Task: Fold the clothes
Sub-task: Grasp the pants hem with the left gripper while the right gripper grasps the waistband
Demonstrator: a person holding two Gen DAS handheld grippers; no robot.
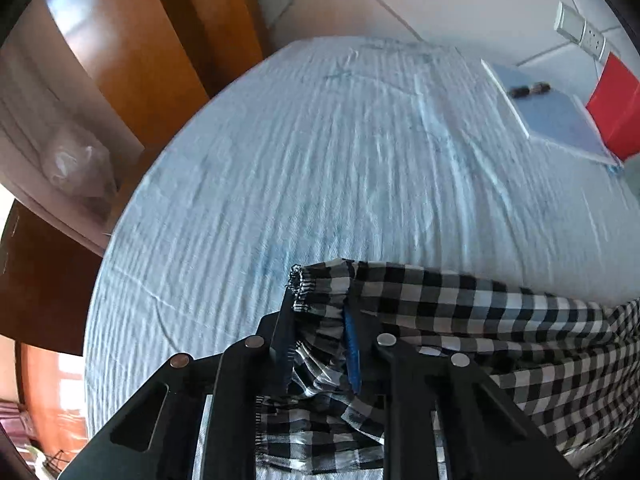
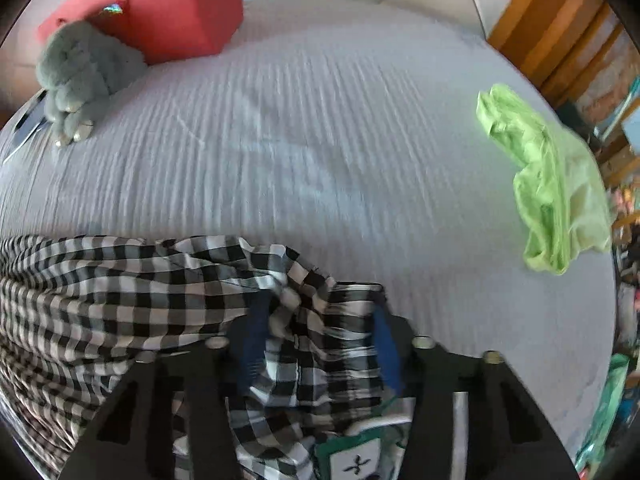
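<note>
A black-and-white checked garment hangs between both grippers above a light blue bedsheet. My left gripper is shut on a gathered, elasticated edge of it. The cloth stretches away to the right. In the right wrist view the same checked garment runs off to the left, and my right gripper is shut on a bunched edge of it. A label shows low between the right fingers. The sheet lies below.
A lime green garment lies crumpled at the bed's right side. A grey plush toy and a red box sit at the far left. A blue book with a small dark object lies by the red box. Wooden furniture borders the bed.
</note>
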